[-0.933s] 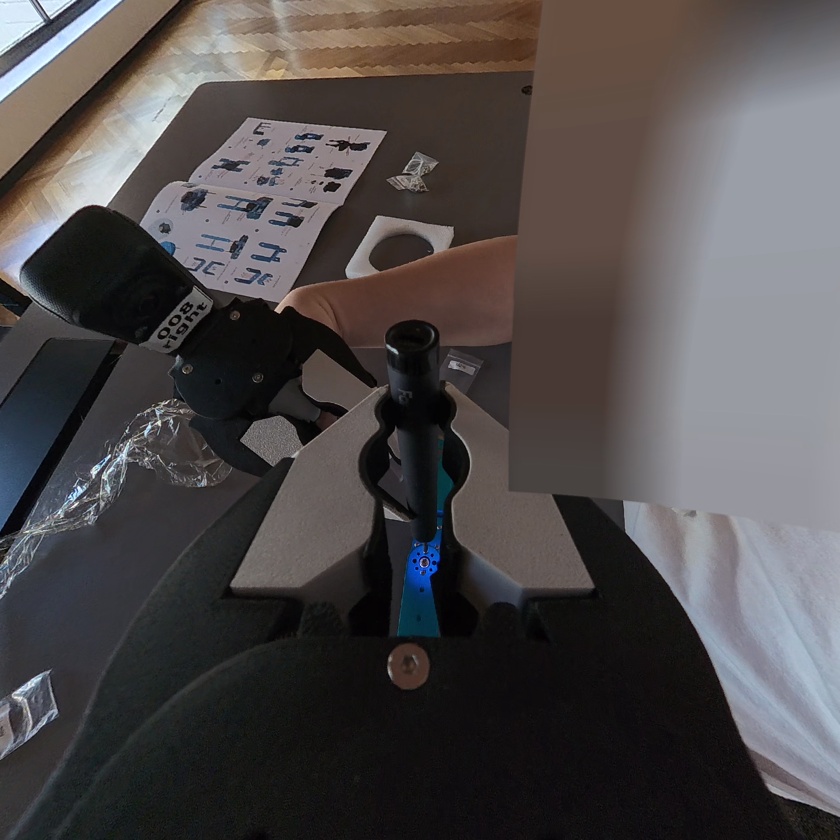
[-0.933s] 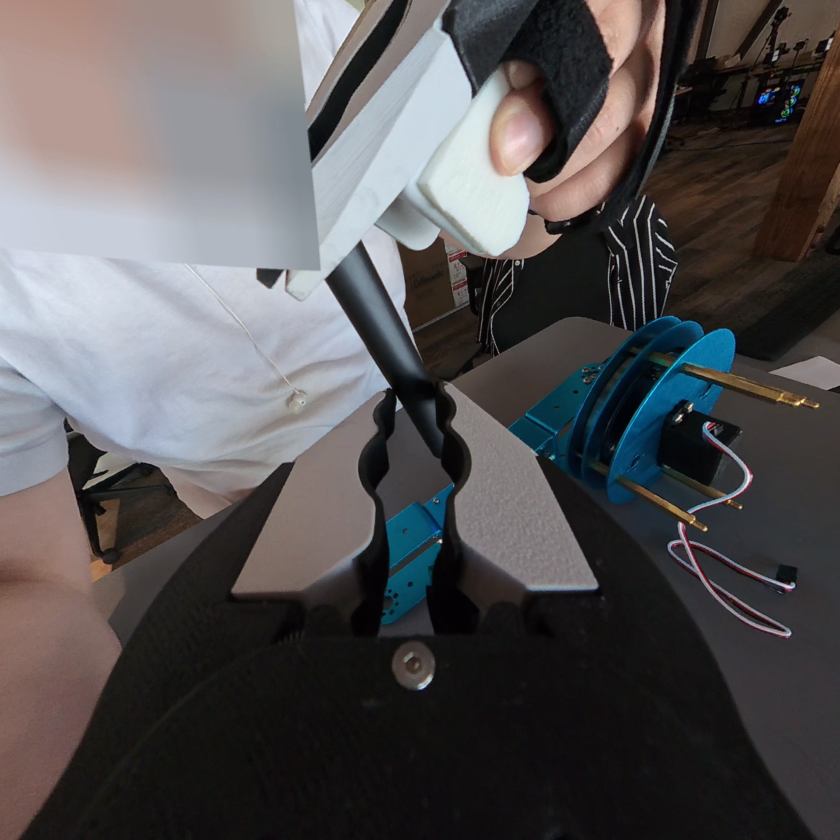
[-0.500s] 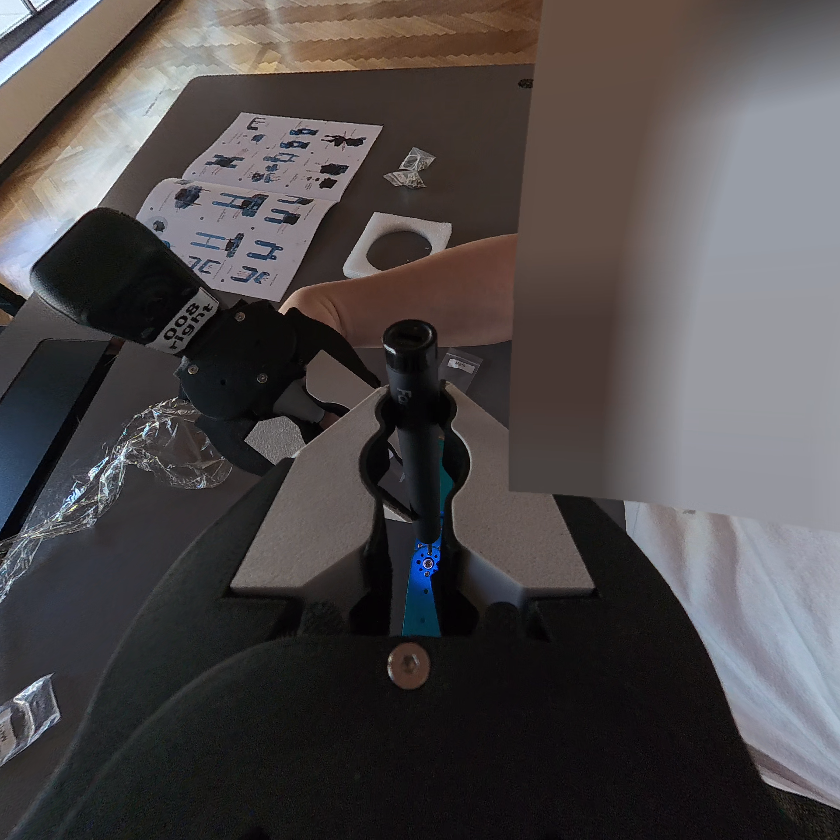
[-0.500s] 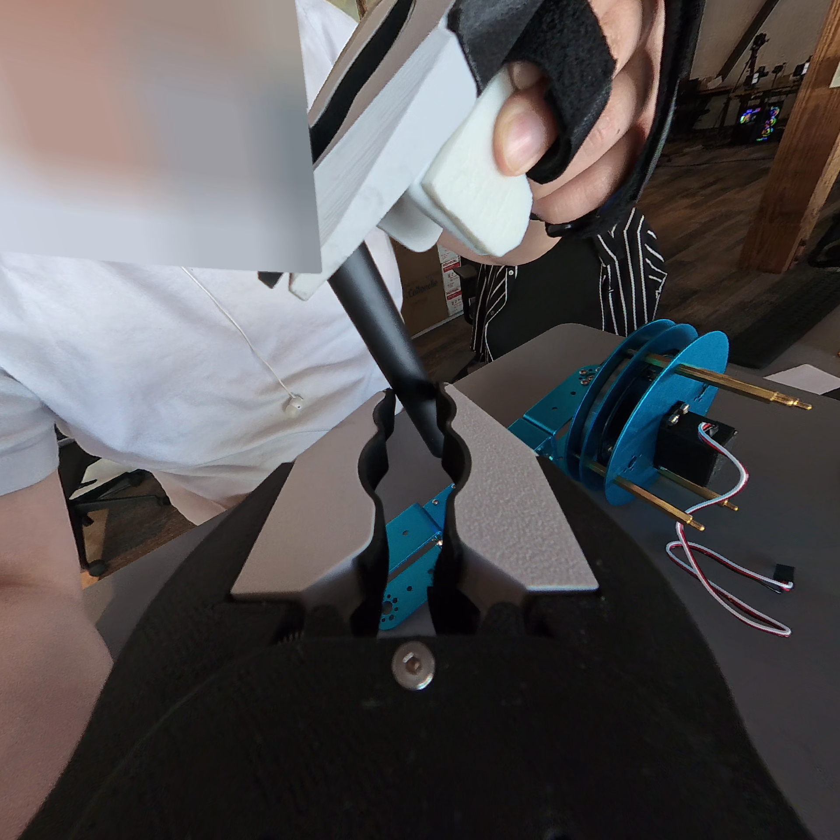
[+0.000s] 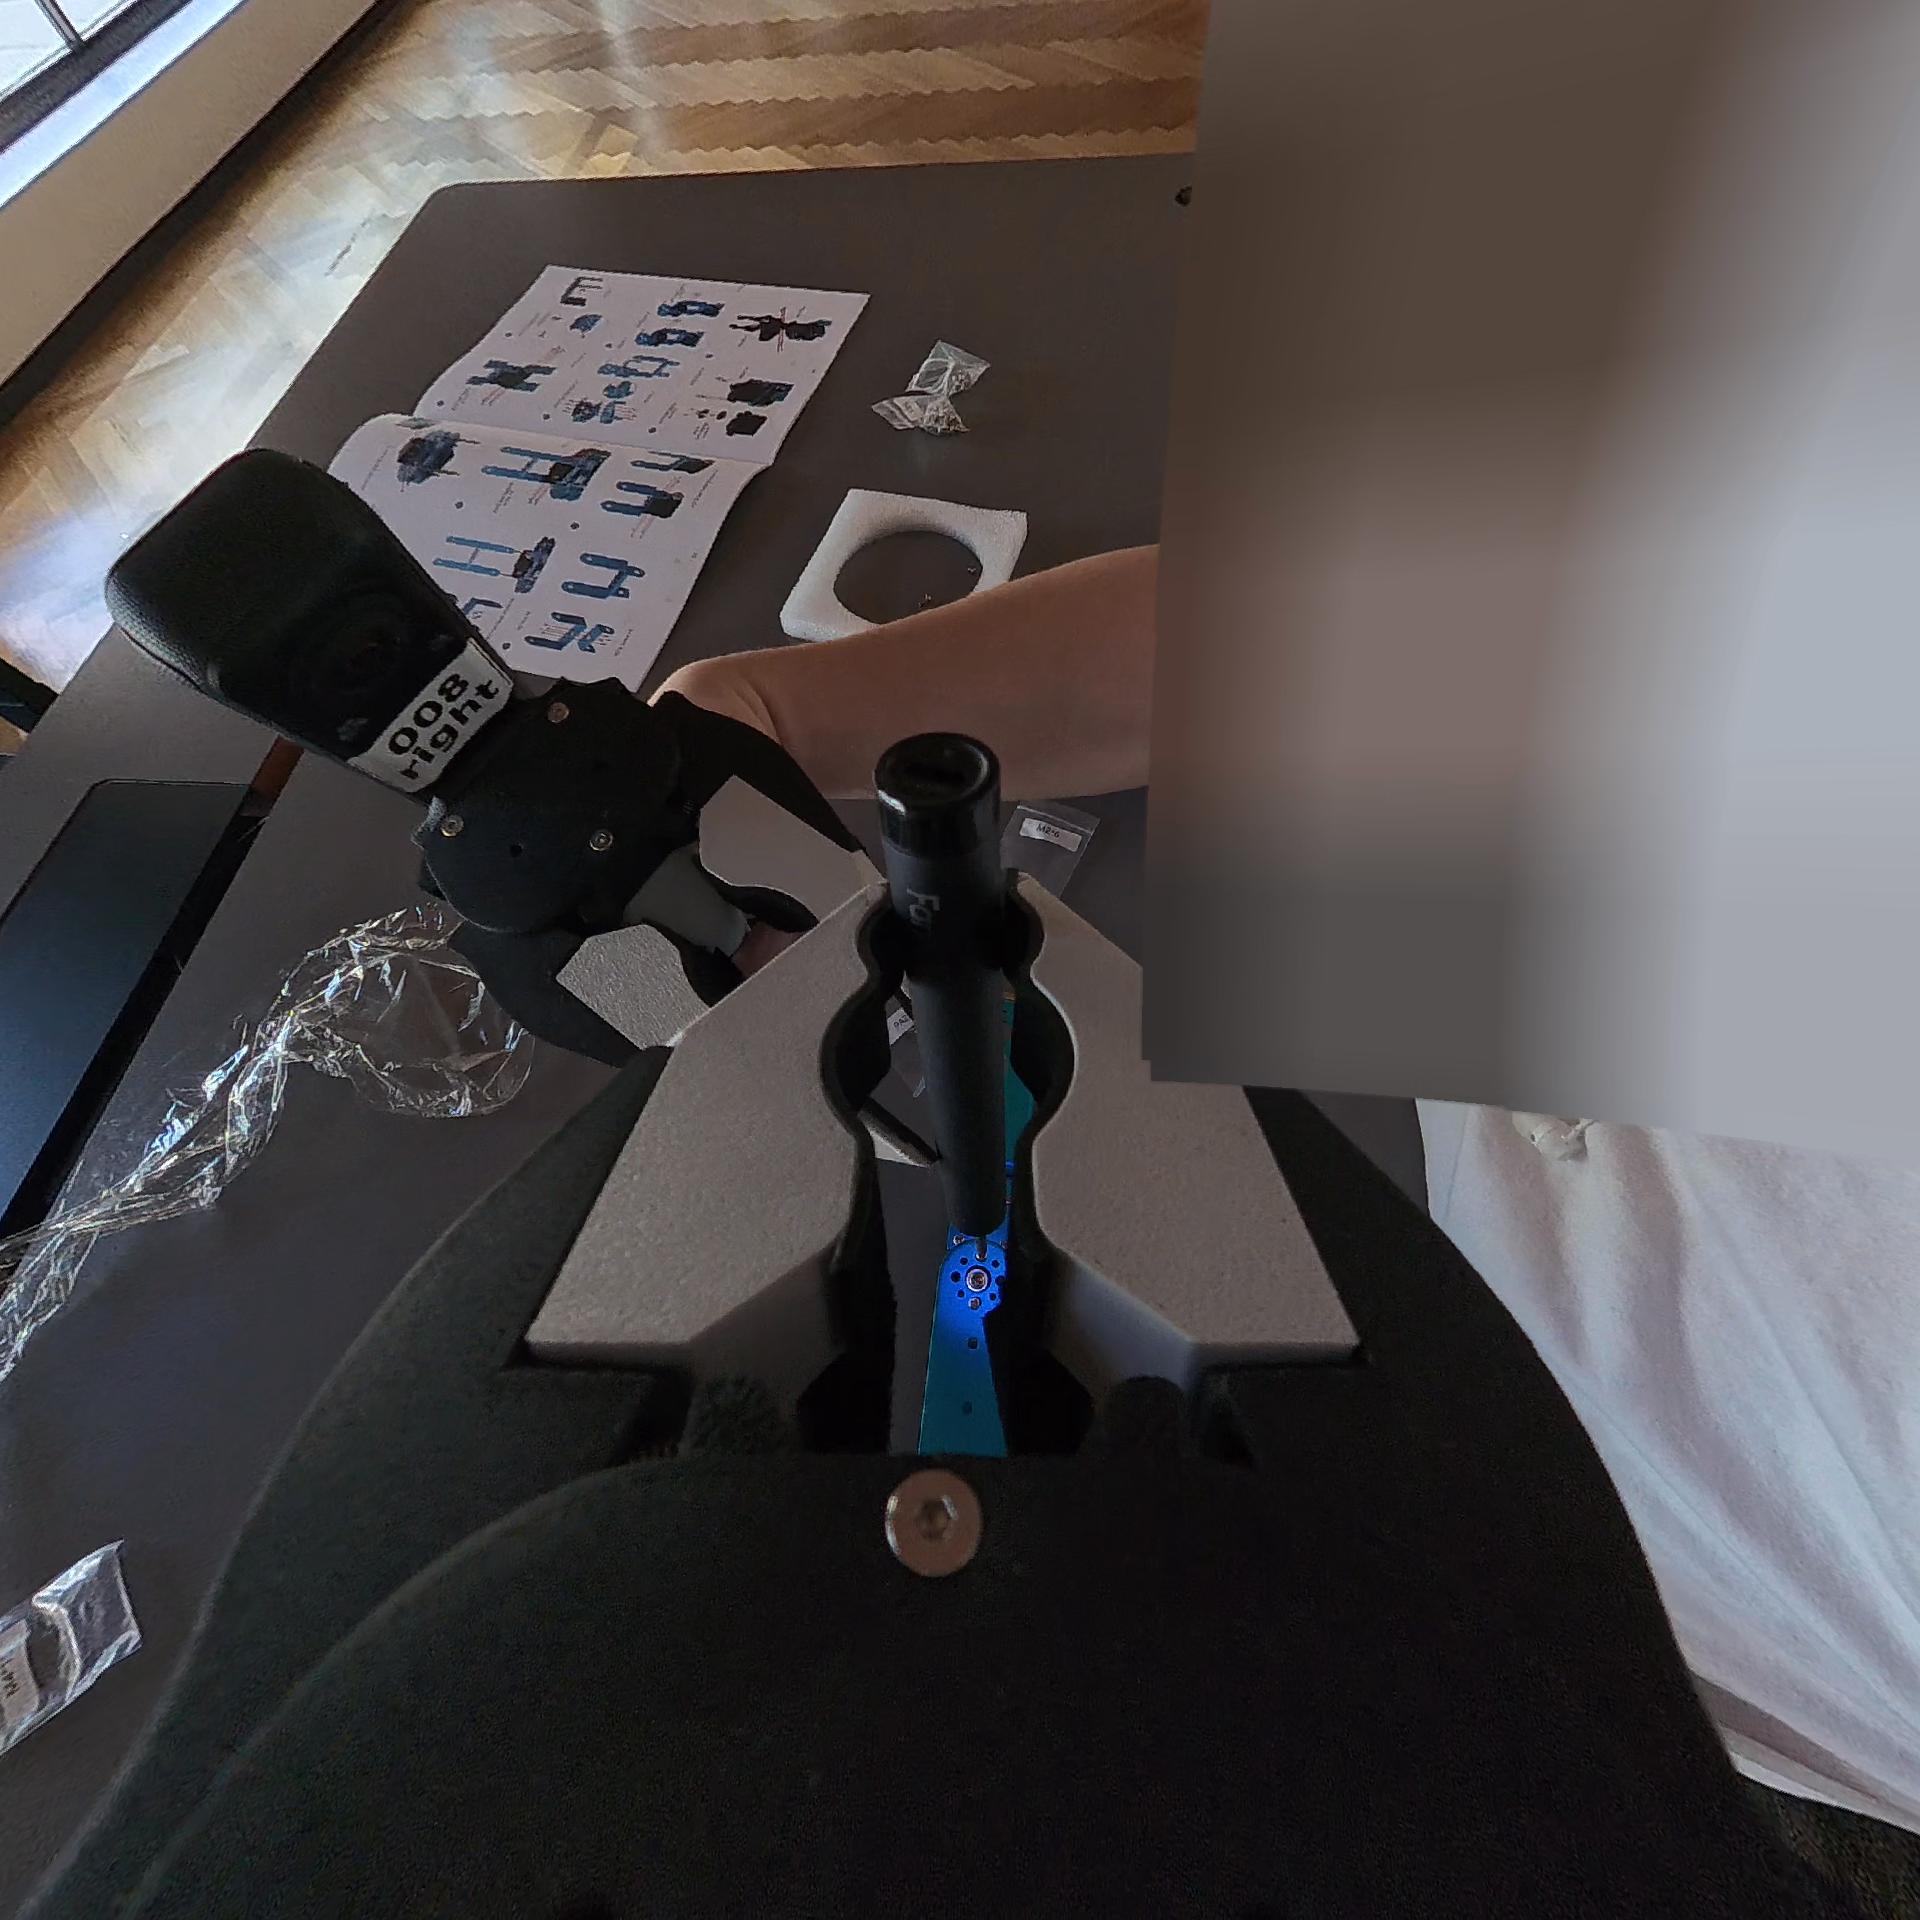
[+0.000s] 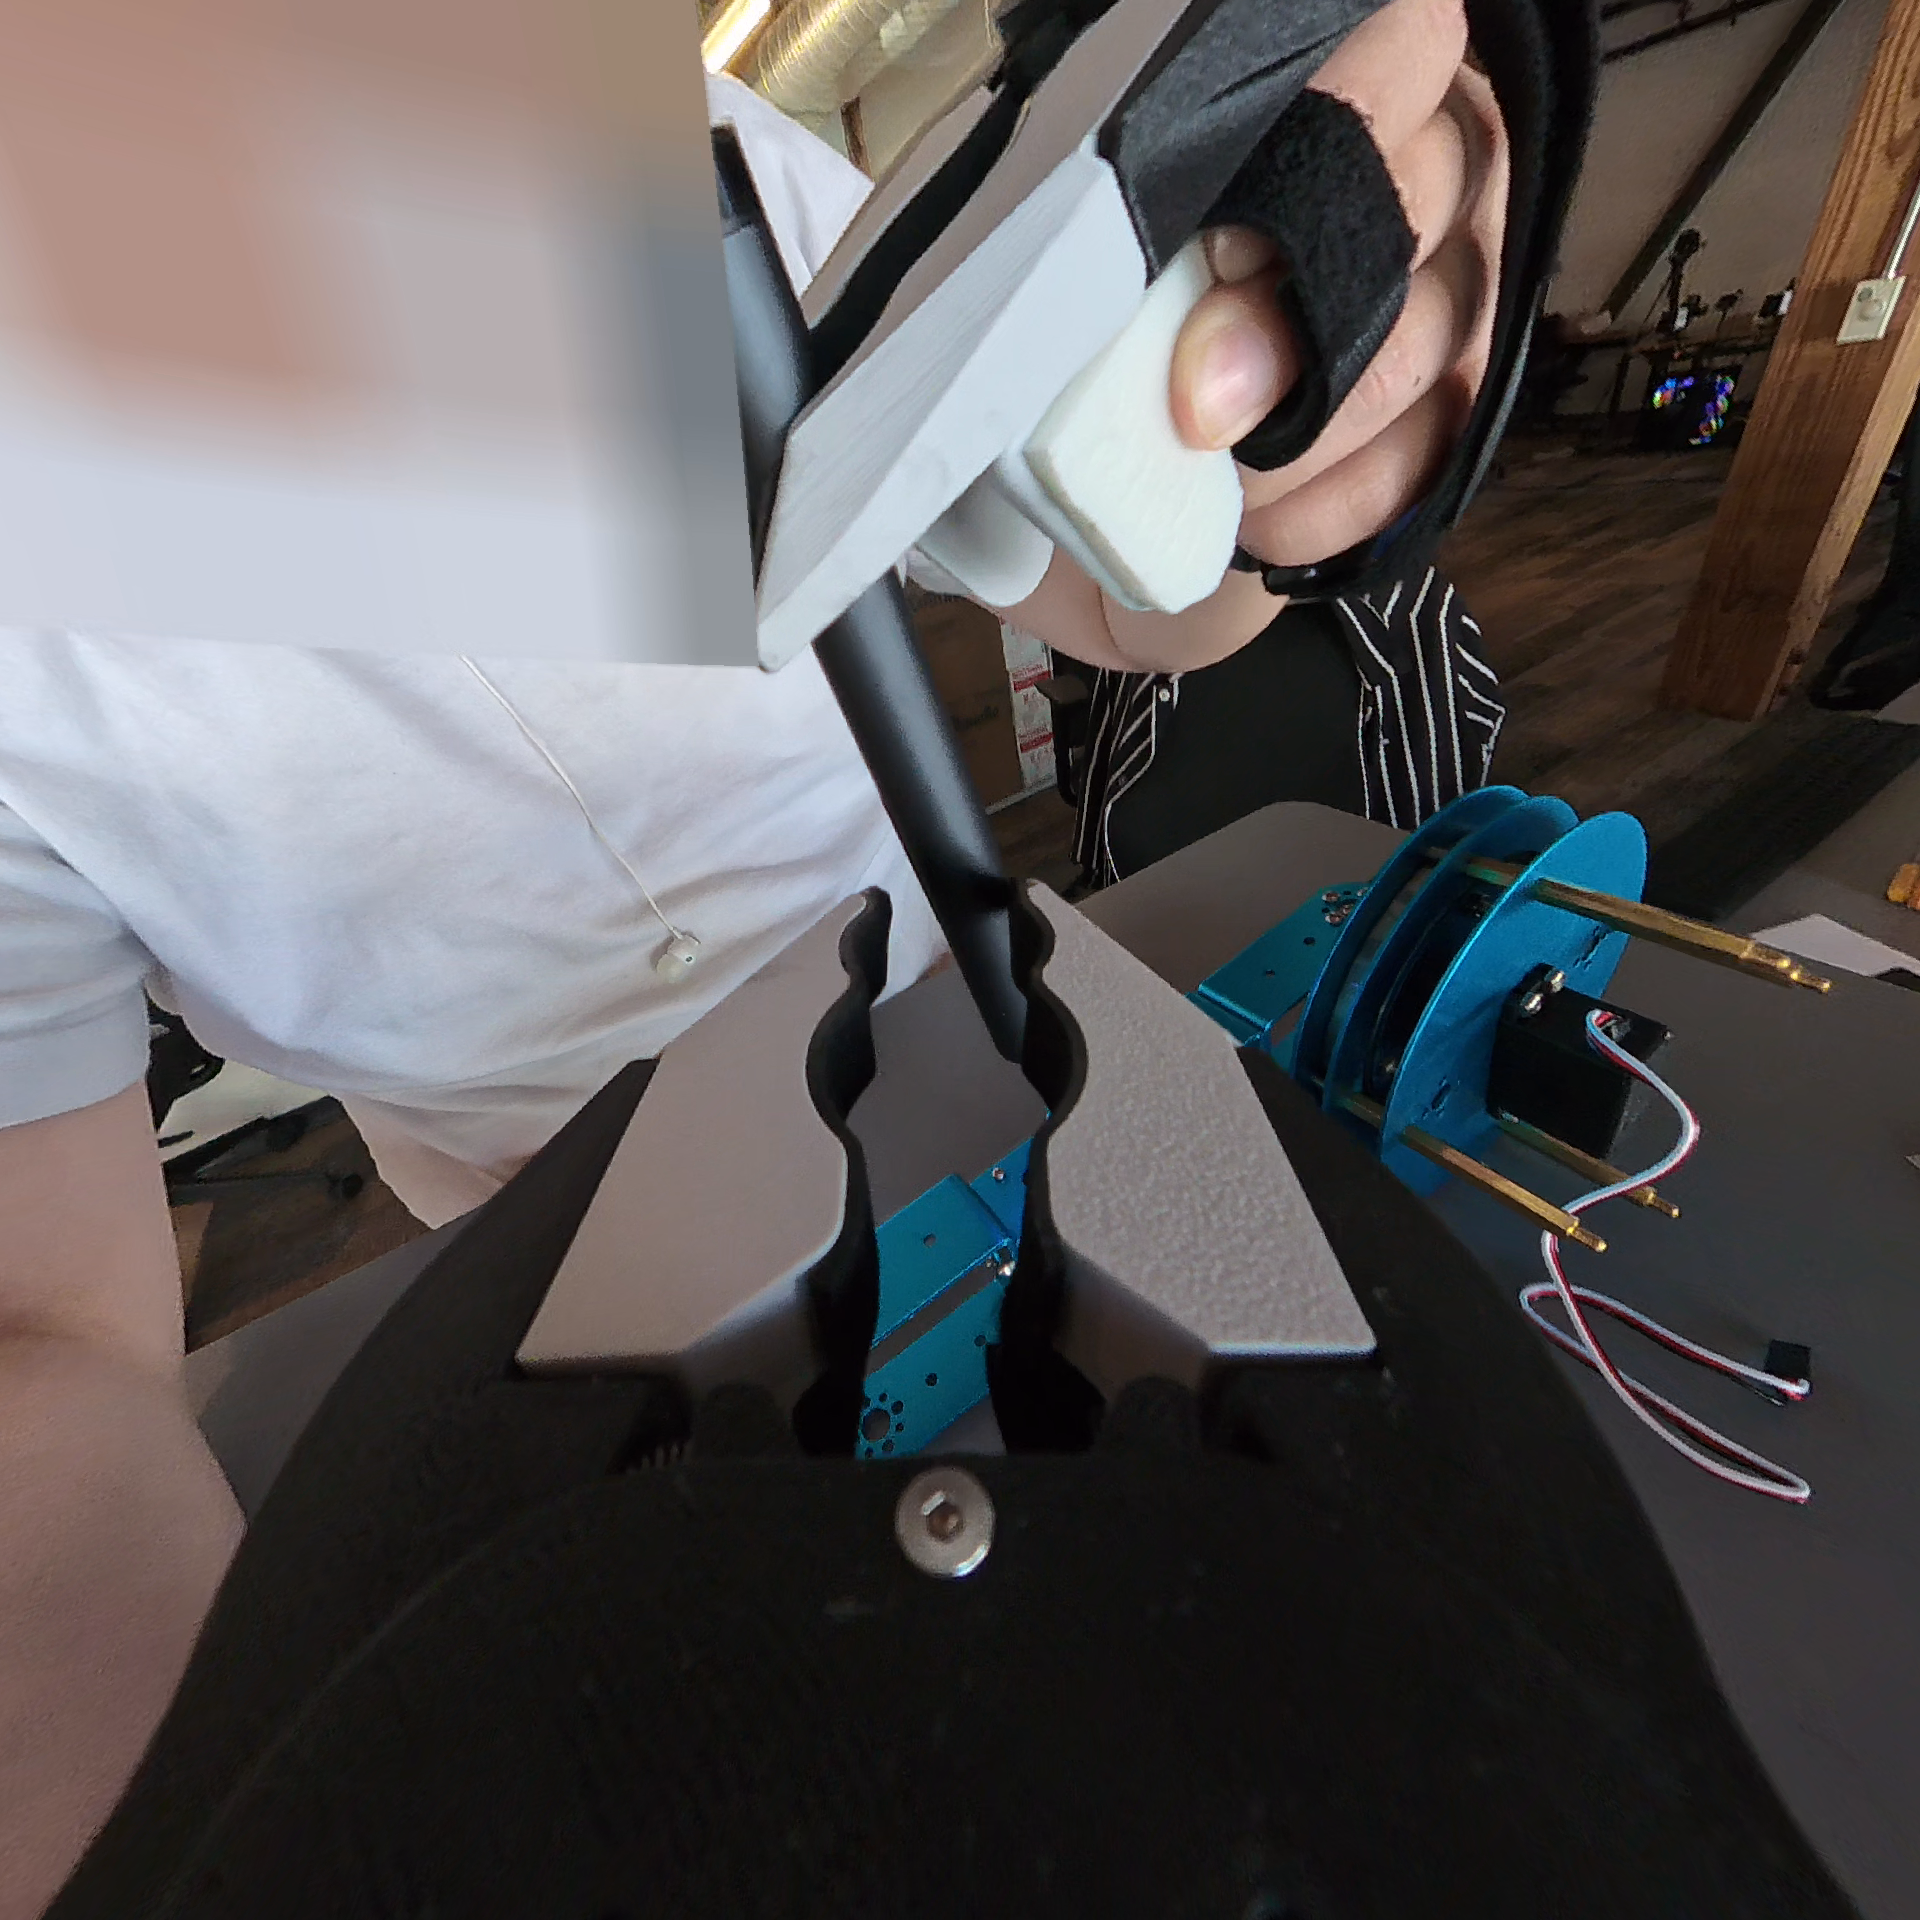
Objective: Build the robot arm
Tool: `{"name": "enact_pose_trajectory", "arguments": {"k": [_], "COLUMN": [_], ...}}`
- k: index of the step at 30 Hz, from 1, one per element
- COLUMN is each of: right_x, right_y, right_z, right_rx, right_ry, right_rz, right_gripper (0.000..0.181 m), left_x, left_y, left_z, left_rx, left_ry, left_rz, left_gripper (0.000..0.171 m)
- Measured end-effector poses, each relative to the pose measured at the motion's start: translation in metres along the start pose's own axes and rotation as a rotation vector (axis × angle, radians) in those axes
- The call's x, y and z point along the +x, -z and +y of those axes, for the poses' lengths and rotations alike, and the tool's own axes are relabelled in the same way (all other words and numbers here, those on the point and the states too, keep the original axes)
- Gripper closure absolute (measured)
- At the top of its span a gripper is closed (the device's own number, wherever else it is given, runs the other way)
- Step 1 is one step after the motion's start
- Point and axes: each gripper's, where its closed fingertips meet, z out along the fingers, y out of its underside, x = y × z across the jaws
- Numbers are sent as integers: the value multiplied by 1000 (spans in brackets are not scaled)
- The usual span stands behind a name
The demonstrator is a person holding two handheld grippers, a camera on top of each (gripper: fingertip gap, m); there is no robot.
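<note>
My left gripper [image 5: 951,914] is shut on a black pen-shaped electric screwdriver [image 5: 951,1039]. The tool stands nearly upright with its tip on a blue metal bracket [image 5: 961,1351], lit blue at the tip. In the right wrist view my right gripper [image 6: 951,935] has its jaws a little apart and closed on the same blue bracket [image 6: 935,1278]. The screwdriver [image 6: 914,769] slants down behind its right finger. The left gripper's grey fingers [image 6: 914,436] and the hand holding it fill the top. The right gripper also shows in the left wrist view [image 5: 540,862].
A blue disc assembly [image 6: 1475,987] with brass standoffs, a black servo [image 6: 1558,1070] and red-white wires [image 6: 1662,1382] lies right of the bracket. On the dark table [image 5: 1039,229] are an open manual [image 5: 613,457], a white foam frame [image 5: 831,592], crumpled plastic wrap [image 5: 312,1039] and small parts bags [image 5: 935,395]. A person in a white shirt [image 6: 416,831] is close. The tips of one gripper are about 6 cm away from the tips of the other.
The screwdriver stays with its tip on the bracket. The left gripper has risen a little along it and the tool stands slightly more upright. The right gripper keeps its place.
</note>
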Motion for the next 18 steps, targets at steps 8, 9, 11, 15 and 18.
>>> {"name": "enact_pose_trajectory", "arguments": {"k": [8, 9, 11, 15, 18], "right_x": [1, 2, 1, 3, 7], "right_y": [-7, -8, -9, -8, -7], "right_z": [-3, -5, -9, -8, -8], "right_rx": [13, 13, 18, -39, -60], "right_ry": [7, 14, 37, 80, 71], "right_rz": [-27, -15, 7, 84, 175], "right_gripper": [155, 153, 151, 163, 160], "left_x": [-1, -1, 0, -2, -2], "left_y": [0, 0, -1, 0, 2], "left_z": [0, 0, 0, 1, 1], "left_rx": [-10, -14, -18, -22, -20], "left_ry": [5, 3, -5, -10, -8], "left_rz": [-7, -8, -12, -24, -30], "left_gripper": [155, 155, 155, 155, 155]}}
